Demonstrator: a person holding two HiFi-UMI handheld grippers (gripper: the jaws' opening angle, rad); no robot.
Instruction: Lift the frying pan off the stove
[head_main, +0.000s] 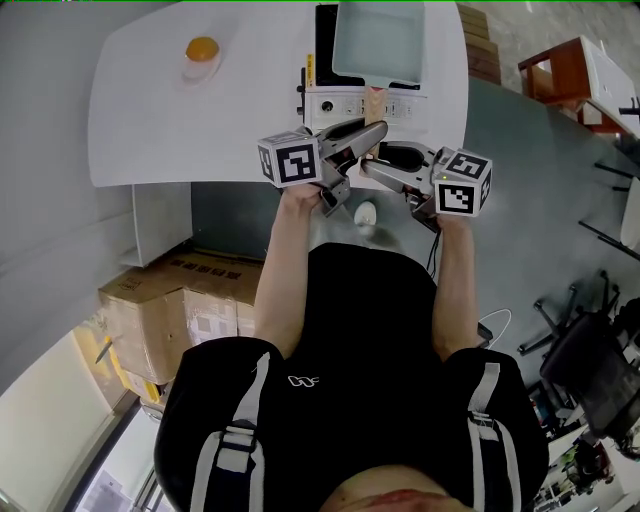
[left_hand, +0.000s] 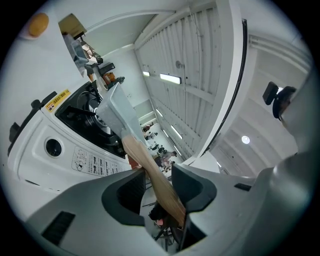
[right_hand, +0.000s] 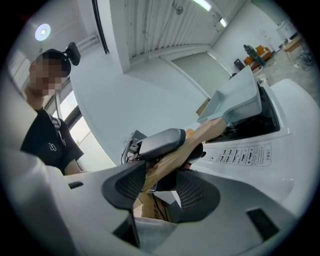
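Observation:
A square pale frying pan (head_main: 378, 40) hangs tilted over the white portable stove (head_main: 345, 105) at the table's far side. Its wooden handle (head_main: 375, 98) points toward me. My left gripper (head_main: 372, 135) is shut on that handle. In the left gripper view the handle (left_hand: 150, 170) runs between the pads up to the pan (left_hand: 120, 112), which is above the black burner (left_hand: 87, 112). My right gripper (head_main: 385, 162) sits just below the left one. In the right gripper view the handle's end (right_hand: 155, 172) lies between wide jaws against one pad, and the left gripper's finger (right_hand: 162, 141) rests on top.
An egg yolk (head_main: 202, 48) lies on the white table (head_main: 150, 120) at the far left. Cardboard boxes (head_main: 160, 310) are stacked under the table's left side. An office chair (head_main: 590, 370) stands on the floor at the right.

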